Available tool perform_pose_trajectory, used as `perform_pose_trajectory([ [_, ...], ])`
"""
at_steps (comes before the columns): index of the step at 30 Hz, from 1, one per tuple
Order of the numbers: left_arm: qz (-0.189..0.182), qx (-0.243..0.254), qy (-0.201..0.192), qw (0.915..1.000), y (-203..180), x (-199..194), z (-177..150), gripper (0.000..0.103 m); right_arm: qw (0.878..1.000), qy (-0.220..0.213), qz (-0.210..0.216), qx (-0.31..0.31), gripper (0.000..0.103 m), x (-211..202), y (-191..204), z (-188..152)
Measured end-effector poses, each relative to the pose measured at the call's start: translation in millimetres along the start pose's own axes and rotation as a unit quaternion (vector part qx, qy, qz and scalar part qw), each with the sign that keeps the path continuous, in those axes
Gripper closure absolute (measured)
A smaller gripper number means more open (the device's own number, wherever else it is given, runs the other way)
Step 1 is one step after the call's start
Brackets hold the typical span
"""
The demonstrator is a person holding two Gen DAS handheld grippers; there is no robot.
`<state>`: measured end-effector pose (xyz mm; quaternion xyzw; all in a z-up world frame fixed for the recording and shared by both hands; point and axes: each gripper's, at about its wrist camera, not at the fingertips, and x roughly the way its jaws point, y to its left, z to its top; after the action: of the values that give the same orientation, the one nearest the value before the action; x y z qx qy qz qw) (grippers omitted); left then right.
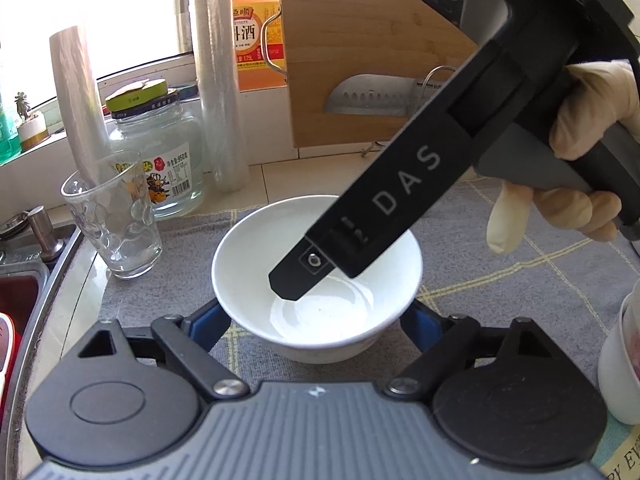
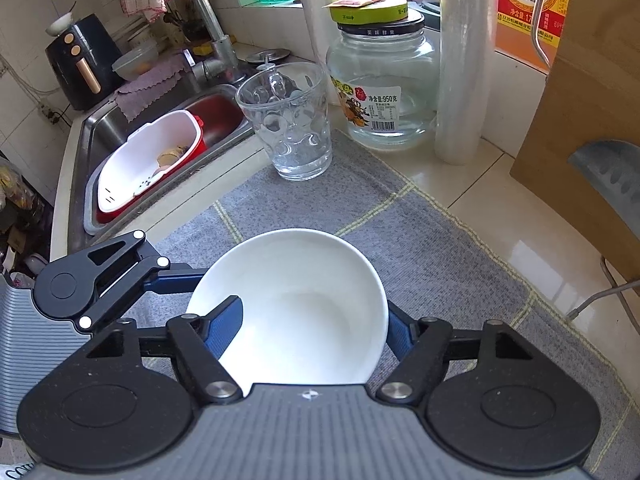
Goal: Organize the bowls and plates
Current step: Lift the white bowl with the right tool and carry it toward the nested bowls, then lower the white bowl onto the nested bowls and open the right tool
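While your left wrist view shows a gloved hand [image 1: 576, 152] and a knife [image 1: 376, 100], only the right view shows the sink [image 2: 160, 128]. Your right hand-held gripper [image 2: 316, 324] is clamped on the rim of the one white bowl [image 2: 296, 300] on the tabletop's grey mat [image 2: 440, 248]; your left hand-held gripper [image 1: 316, 320] straddles it, apart. One glass [image 2: 288, 120], one jar [image 2: 384, 84].

Your left gripper [image 1: 316, 322] points downward, blue pads [image 1: 210, 320] spread to either side of the bowl [image 1: 316, 276]; whether they press its wall can't be told. Your right gripper [image 2: 316, 328] angles steeply down, one finger [image 2: 228, 322] inside the bowl, the other outside, clamped on the rim. Your gloved right hand [image 1: 580, 152] wraps its handle.
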<state>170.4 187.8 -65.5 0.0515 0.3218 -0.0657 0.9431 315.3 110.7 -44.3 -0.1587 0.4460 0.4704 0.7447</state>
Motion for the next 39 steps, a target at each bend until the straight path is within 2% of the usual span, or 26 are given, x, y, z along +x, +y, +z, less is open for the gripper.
perform_pose_trajectory([
  [15, -0.019, 0.018, 0.006, 0.9997, -31.6, -51.5, 9.5, 0.012, 1.000, -0.027, 0.013, 0.003, 0.024, -62.0, 22.8, -33.9],
  [39, -0.072, 0.076, -0.010, 0.9945, -103.0, -112.3, -1.5, 0.012, 0.996, -0.071, -0.024, 0.040, 0.024, -153.5, 40.8, -120.3],
])
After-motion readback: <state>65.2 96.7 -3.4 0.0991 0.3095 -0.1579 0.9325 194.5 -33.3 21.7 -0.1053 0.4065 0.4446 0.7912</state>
